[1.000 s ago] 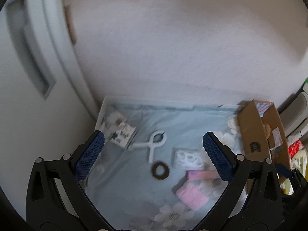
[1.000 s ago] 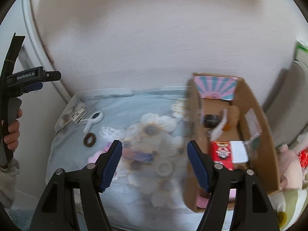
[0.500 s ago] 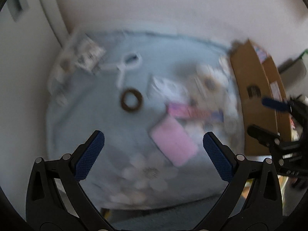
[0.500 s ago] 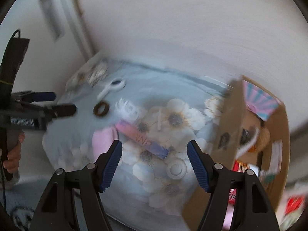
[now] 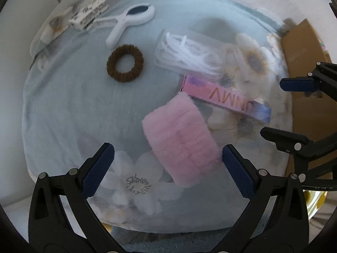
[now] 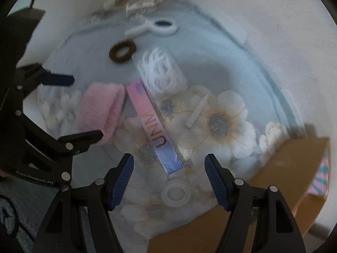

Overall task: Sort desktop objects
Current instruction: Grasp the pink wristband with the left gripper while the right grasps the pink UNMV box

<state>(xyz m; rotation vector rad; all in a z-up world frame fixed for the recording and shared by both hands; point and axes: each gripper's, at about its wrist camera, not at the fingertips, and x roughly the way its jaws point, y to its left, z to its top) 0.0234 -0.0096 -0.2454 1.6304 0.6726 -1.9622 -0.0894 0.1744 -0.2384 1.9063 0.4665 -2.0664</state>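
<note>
— What is seen nearest the left gripper (image 5: 168, 168)?

— Its jaws are held wide apart and empty, pointed down over the near edge of the floral cloth (image 5: 73, 109). The pink fluffy band (image 5: 181, 139) lies just ahead, toward the right pad.

— How is it judged to handle?

— Soft, light and squashy; a pinch across its narrow width is favoured, since the pile may slip.

— And the right gripper (image 6: 169, 179)?

— Spread and empty too, above the pink-and-blue box (image 6: 154, 126), judged stiff and best taken across its long sides.

— Farther back?

— A brown hair tie (image 5: 125, 63) and a white clip (image 5: 130, 21) are seen toward the far edge; the cardboard box (image 6: 252, 206) stands at the right edge.
</note>
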